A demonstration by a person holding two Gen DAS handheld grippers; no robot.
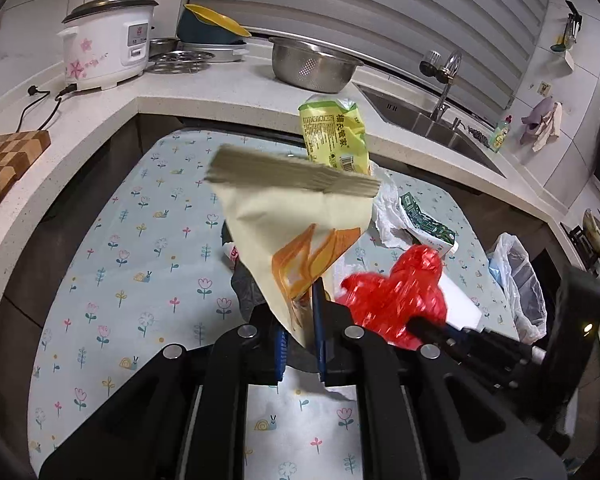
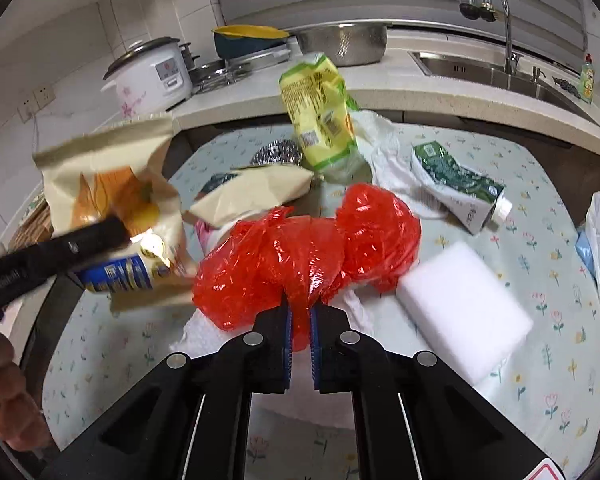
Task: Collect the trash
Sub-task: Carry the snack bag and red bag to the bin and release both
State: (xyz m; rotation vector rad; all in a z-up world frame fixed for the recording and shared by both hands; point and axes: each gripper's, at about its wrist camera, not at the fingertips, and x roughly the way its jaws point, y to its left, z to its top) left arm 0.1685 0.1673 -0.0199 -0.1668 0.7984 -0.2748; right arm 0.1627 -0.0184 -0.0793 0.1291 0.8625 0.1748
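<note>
Currently we hold the left claw point(image 1: 300, 320) clamped on the cream paper bag point(image 1: 296, 220), raised above the bench point(image 1: 140, 240). Our right claw point(image 2: 300, 320) pinches the red plastic bag point(image 2: 308, 248), just beside the white sponge point(image 2: 464, 304).

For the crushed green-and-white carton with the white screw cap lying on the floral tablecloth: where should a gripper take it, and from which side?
Grip the crushed green-and-white carton across its flattened middle, coming down from above with the jaws straddling its narrow width. It lies flat on the floral tablecloth, its body squashed thin enough to pinch. The white screw cap at its near-right end is small and round, likely to slip.
</note>
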